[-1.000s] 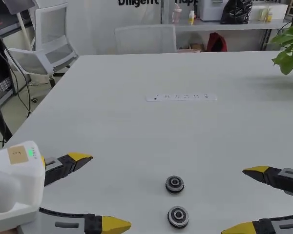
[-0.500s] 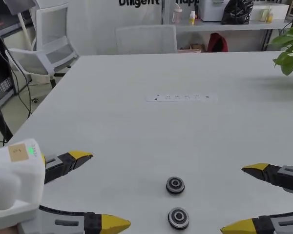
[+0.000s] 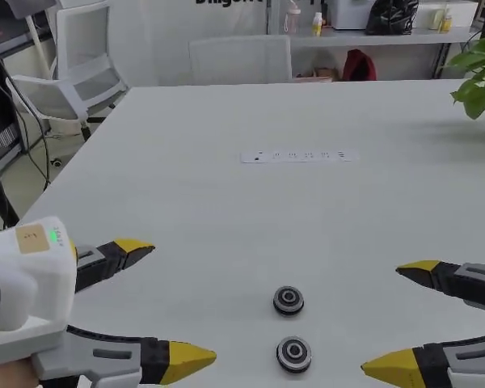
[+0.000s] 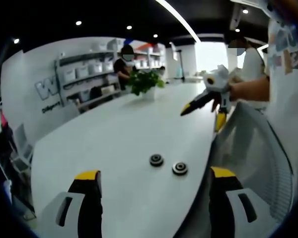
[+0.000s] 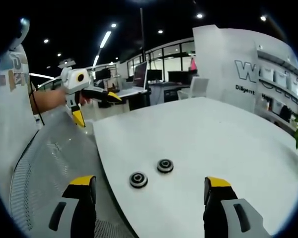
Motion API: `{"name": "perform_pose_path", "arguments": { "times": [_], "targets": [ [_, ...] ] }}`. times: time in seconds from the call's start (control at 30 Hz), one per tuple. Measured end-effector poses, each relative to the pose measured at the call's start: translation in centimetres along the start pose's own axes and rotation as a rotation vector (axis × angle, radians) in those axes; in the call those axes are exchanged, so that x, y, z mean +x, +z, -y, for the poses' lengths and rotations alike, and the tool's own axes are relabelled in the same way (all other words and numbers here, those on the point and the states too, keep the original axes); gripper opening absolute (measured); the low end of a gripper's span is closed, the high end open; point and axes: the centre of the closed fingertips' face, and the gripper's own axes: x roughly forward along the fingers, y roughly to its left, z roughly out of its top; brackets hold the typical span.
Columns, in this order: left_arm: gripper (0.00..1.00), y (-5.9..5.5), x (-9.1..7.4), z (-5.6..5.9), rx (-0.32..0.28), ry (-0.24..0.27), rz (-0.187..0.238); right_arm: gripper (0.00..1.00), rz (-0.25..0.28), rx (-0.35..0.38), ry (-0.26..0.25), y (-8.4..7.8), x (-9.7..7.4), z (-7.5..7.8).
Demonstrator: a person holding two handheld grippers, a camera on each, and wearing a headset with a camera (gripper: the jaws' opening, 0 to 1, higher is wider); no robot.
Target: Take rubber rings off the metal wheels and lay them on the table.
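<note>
We count two metal wheels near us, a near wheel [image 3: 293, 354] and a far wheel [image 3: 288, 300]. Each wears one dark band, so we make that two rubber rings [image 3: 279, 356]. There are two grippers, the left gripper [image 3: 178, 301] and the right gripper [image 3: 386, 318], with two yellow-tipped jaws each, four tips in all. We see one table [image 3: 226, 202], one power strip [image 3: 299, 156] farther along it, one plant [image 3: 481, 81] at far right, and one chair [image 3: 241, 61] at the far edge.

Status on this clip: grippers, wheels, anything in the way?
Left gripper open, empty. Right gripper open, empty. Far wheel and near wheel on table, rings on. Nothing in the way.
</note>
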Motion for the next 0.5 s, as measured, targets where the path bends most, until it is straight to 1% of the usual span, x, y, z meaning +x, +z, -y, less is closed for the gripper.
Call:
{"name": "perform_pose_path", "arguments": {
  "times": [0.2,0.5],
  "targets": [
    [0.90,-0.14,-0.03,-0.22,0.003,0.005,-0.005,0.89,0.009,0.000,-0.001,0.30,-0.04,0.12],
    [0.89,0.02,0.23,-0.40,0.013,0.004,-0.003,0.88,0.009,-0.016,0.004,0.57,0.26,0.41]
  ]
}}
